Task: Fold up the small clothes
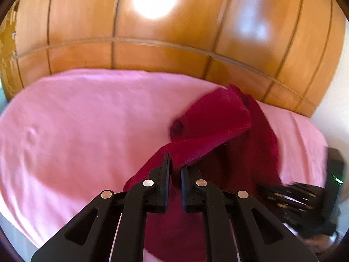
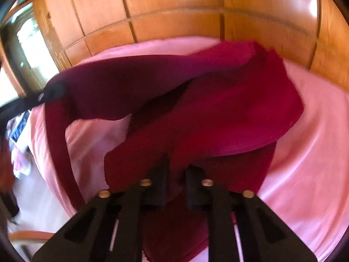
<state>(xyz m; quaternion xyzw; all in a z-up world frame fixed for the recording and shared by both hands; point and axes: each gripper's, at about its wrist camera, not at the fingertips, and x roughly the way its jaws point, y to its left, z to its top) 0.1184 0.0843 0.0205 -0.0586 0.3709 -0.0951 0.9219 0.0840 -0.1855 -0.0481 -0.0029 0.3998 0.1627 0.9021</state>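
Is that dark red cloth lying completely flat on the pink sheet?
No, the dark red cloth is partly lifted off the pink sheet, with the left gripper pinching one strip.

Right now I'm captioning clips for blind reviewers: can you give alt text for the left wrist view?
The left gripper pinches a strip of a dark red garment, lifting it above a pink sheet. The right gripper shows at the right edge beside the cloth. Wooden panels fill the background; the picture is motion-blurred.
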